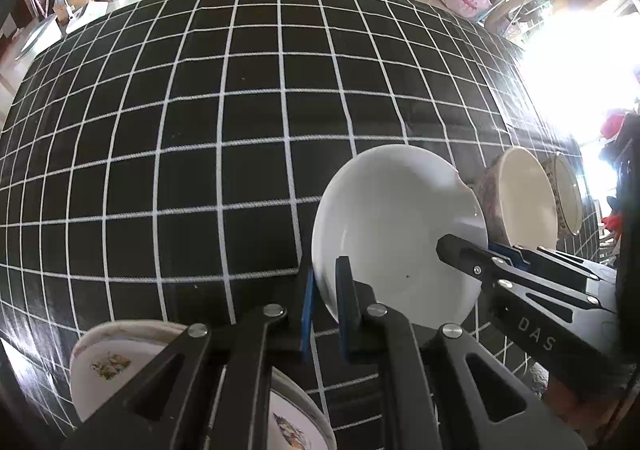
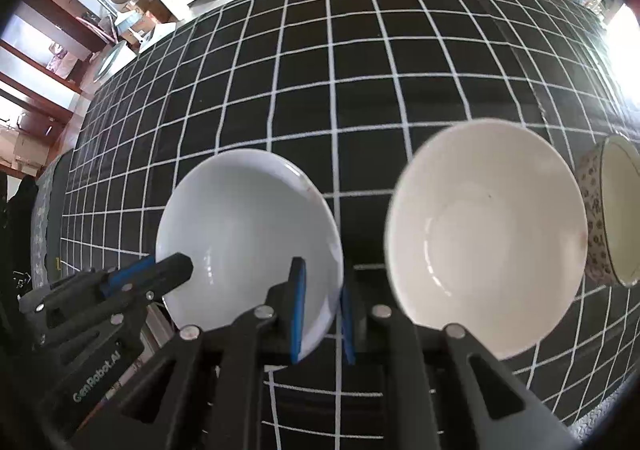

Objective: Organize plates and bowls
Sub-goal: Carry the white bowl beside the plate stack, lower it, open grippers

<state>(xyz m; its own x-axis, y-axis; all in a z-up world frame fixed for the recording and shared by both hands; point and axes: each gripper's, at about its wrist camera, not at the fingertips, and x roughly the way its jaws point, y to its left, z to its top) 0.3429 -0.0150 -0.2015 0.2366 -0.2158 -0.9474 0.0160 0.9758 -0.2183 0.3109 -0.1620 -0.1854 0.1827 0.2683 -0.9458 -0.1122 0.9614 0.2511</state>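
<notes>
Together, both hand-held grippers pinch opposite rims of the white bowl [image 1: 396, 226], left hand-held gripper [image 1: 326, 306] and right hand-held gripper [image 2: 322, 314] clamped shut, sharing its weight beside the cream bowl [image 2: 486, 234].

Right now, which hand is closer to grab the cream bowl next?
Probably the right. The right gripper pinches the white bowl at the rim next to the cream bowl. The left gripper pinches the opposite rim, with the whole white bowl in between.
</notes>
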